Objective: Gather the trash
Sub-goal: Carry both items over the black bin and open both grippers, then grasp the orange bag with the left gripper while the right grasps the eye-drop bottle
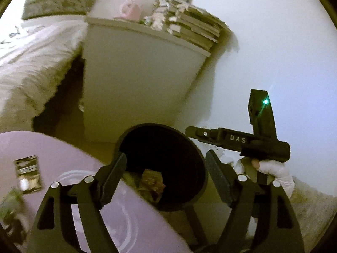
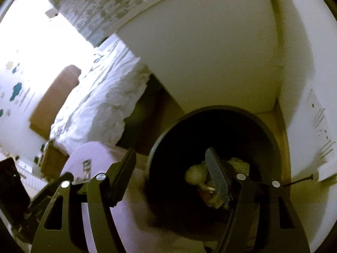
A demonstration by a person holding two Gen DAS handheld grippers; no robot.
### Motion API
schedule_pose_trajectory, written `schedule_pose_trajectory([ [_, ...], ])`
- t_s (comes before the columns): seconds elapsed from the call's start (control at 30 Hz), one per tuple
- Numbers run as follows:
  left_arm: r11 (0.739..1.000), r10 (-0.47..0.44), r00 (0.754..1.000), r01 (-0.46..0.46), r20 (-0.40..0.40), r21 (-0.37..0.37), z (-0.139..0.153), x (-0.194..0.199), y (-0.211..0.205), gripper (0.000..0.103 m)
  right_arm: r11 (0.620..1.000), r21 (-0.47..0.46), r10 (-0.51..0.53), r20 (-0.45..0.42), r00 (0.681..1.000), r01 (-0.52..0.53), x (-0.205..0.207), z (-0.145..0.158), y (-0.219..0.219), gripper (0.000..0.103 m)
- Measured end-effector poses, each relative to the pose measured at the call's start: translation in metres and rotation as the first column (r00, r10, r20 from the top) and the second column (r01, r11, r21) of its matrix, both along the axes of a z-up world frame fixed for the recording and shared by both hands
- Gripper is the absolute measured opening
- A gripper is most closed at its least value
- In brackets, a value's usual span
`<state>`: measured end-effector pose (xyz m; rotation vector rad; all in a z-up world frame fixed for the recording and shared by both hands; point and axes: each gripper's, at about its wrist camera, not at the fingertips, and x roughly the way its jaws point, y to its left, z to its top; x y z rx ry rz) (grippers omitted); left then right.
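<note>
Drop-off step, I'd say: both grippers, left (image 1: 165,178) & right (image 2: 170,177), spread w/ nothing between them above the black bin (image 1: 189,191) holding crumpled trash (image 2: 197,176); next: fetch the wrapper (image 1: 28,176) on the lilac surface (image 1: 63,154).

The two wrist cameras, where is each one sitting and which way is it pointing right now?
Left wrist: on the left gripper, looking down over the black bin toward the nightstand; its open fingers, the right gripper and the gloved hand show.
Right wrist: on the right gripper, looking into the black bin; its open fingers show.
Shared: bin, trash inside, lilac table, bed.
</note>
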<state>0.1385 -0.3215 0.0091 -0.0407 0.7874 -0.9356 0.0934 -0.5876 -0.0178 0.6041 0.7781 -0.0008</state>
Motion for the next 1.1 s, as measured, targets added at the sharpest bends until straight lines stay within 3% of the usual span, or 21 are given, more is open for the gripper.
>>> schedule_pose_trajectory([
  [0.13, 0.995, 0.089, 0.992, -0.093, 0.083, 0.04, 0.013, -0.021, 0.032, 0.082, 0.997, 0.0, 0.075, 0.016, 0.997, -0.075, -0.001, 0.008, 0.032, 0.068],
  [0.3, 0.974, 0.206, 0.97, -0.216, 0.129, 0.067, 0.014, -0.045, 0.092, 0.085, 0.979, -0.034, 0.2, 0.01, 0.98, -0.2, 0.002, 0.014, 0.084, 0.068],
  [0.5, 0.92, 0.368, 0.927, -0.375, 0.077, 0.115, -0.015, -0.063, 0.183, 0.085, 0.937, -0.08, 0.34, -0.014, 0.94, -0.34, 0.008, 0.018, 0.15, 0.068],
  [0.63, 0.886, 0.442, 0.897, -0.436, 0.002, 0.159, -0.043, -0.068, 0.235, 0.085, 0.883, -0.122, 0.452, -0.041, 0.891, -0.453, 0.01, 0.015, 0.201, 0.068],
  [0.83, 0.871, 0.475, 0.876, -0.456, -0.08, 0.182, -0.068, -0.078, 0.263, 0.085, 0.793, -0.153, 0.58, -0.102, 0.808, -0.589, 0.017, -0.002, 0.27, 0.068],
  [0.97, 0.88, 0.456, 0.885, -0.434, -0.088, 0.192, -0.076, -0.078, 0.258, 0.085, 0.743, -0.185, 0.626, -0.146, 0.766, -0.643, 0.019, -0.015, 0.304, 0.068],
  [1.1, 0.883, 0.438, 0.897, -0.417, -0.061, 0.216, -0.084, -0.073, 0.248, 0.085, 0.7, -0.237, 0.647, -0.191, 0.739, -0.674, 0.021, -0.024, 0.336, 0.06],
])
